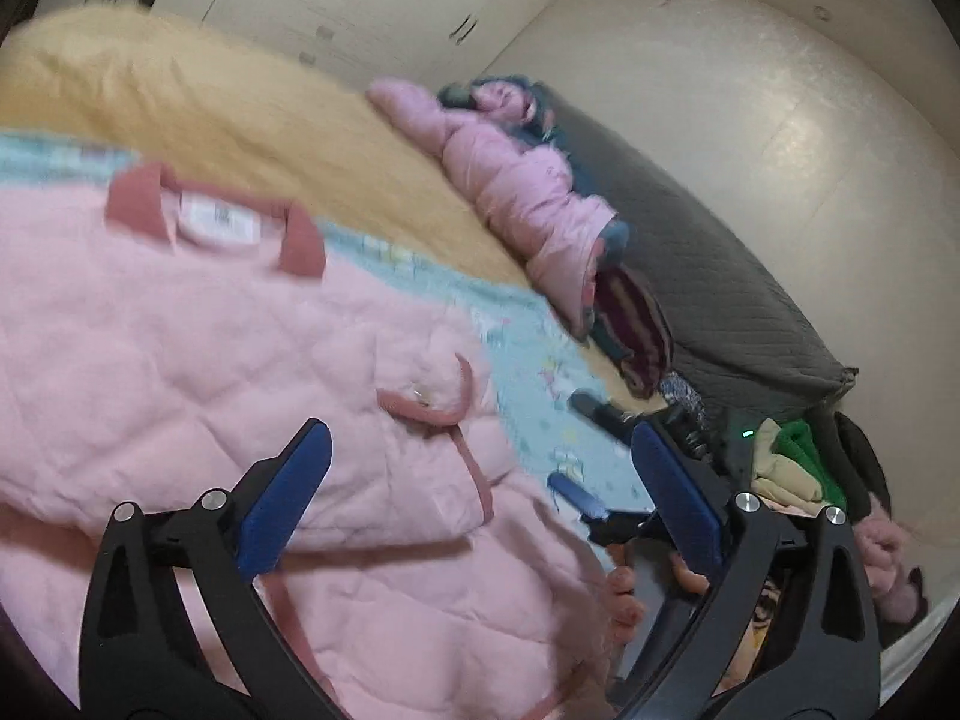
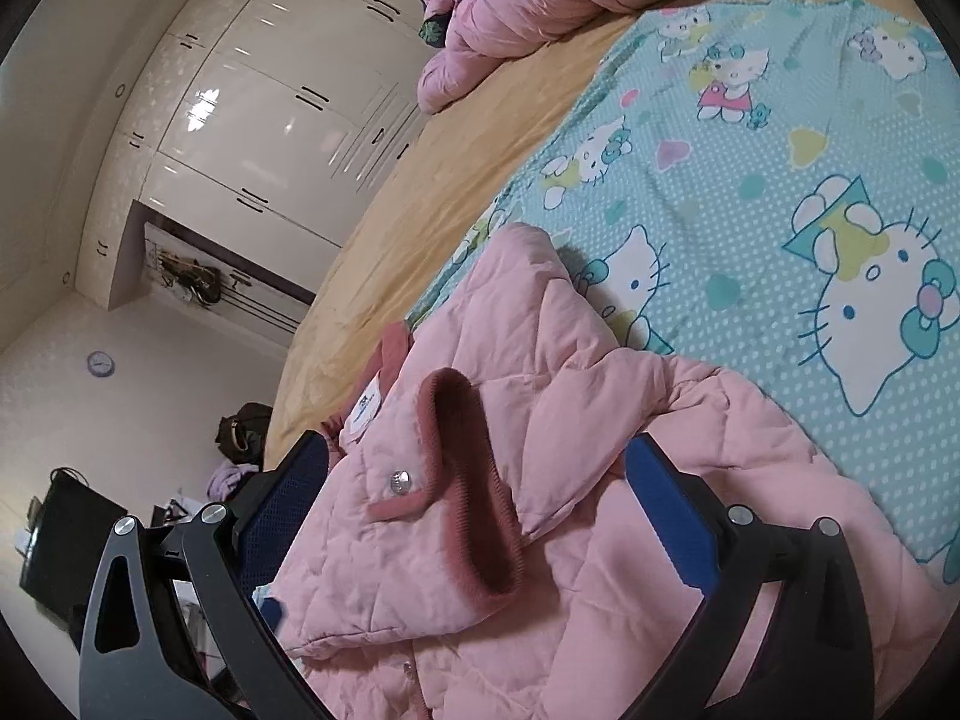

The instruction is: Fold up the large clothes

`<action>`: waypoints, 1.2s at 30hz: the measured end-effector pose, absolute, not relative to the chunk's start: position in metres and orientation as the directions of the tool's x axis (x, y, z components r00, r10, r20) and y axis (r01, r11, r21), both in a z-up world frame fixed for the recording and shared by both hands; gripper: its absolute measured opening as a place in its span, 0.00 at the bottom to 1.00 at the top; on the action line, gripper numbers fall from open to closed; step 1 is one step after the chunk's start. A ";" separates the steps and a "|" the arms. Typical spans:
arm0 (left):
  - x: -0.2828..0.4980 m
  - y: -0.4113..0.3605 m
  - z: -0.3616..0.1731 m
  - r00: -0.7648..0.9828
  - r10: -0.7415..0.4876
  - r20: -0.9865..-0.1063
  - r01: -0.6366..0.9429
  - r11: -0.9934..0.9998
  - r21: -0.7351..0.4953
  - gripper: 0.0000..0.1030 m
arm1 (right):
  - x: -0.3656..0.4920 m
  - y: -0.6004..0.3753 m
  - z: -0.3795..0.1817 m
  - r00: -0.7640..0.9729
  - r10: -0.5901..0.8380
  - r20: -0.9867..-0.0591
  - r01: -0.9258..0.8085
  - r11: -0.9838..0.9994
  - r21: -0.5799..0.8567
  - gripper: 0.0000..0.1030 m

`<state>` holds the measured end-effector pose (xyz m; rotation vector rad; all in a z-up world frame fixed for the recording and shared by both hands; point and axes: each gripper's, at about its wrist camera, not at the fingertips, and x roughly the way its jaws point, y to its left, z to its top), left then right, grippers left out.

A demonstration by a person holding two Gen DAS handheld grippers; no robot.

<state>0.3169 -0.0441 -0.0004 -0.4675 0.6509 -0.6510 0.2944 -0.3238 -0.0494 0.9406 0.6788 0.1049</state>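
- On the bed, the pink quilted jacket (image 1: 198, 360) lay over the teal cartoon-print sheet (image 2: 780, 210), with its darker pink collar (image 1: 135, 198) and white neck label toward the far left in the left wrist view.
- From what I could see, the fold was only partly done: one front panel with its ribbed dark-pink trim (image 2: 474, 480) was turned over onto the body, and a snap button showed beside that trim.
- I saw no neat stacked rectangle yet; the quilted cloth was rumpled, and I judged that the remaining side and the final halving were still to do.
- My left gripper (image 1: 480, 480) had its jaws spread wide above the jacket's near right part, with nothing pinched between them.
- My right gripper (image 2: 480, 492) also stood with its jaws spread; the folded panel and trim lay between them, but I saw no pad pressing on the cloth.
- So neither tool held the garment at that moment, and I judged I was between grasps.
- Far along the yellow bed cover (image 1: 210, 102), a second pink padded garment (image 1: 510, 180) lay crumpled and unfolded, so more work seemed to remain.
- Beyond the bed's right edge, a few folded items (image 1: 786, 456) sat in a small pile, though I could not tell whether they belonged to this task.
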 end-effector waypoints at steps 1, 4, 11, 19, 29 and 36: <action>0.316 -0.037 0.004 0.646 -0.644 -0.410 0.391 0.741 -0.547 0.91 | 0.298 -0.322 -0.050 0.783 0.388 -0.486 0.186 0.599 0.779 0.96; 0.317 -0.007 0.012 0.743 -0.478 -0.469 0.271 0.855 -0.443 0.91 | 0.310 -0.311 -0.050 0.761 0.453 -0.464 0.128 0.597 0.792 0.96; 0.324 0.083 0.011 0.827 -0.143 -0.543 -0.031 0.954 -0.299 0.91 | 0.344 -0.274 -0.035 0.720 0.505 -0.476 0.013 0.675 0.737 0.76; 0.326 0.128 0.008 0.830 -0.108 -0.548 -0.122 0.922 -0.367 0.91 | 0.379 -0.258 -0.053 0.656 0.503 -0.563 0.024 0.731 0.681 0.15; 0.342 0.108 -0.008 0.800 -0.115 -0.589 -0.123 0.929 -0.348 0.91 | 0.370 -0.216 0.066 0.775 0.395 -0.494 -0.265 0.912 0.313 0.06; 0.351 0.090 -0.028 0.762 -0.130 -0.635 -0.100 0.944 -0.313 0.91 | 0.379 -0.224 0.060 0.780 0.333 -0.529 -0.226 0.939 0.257 0.06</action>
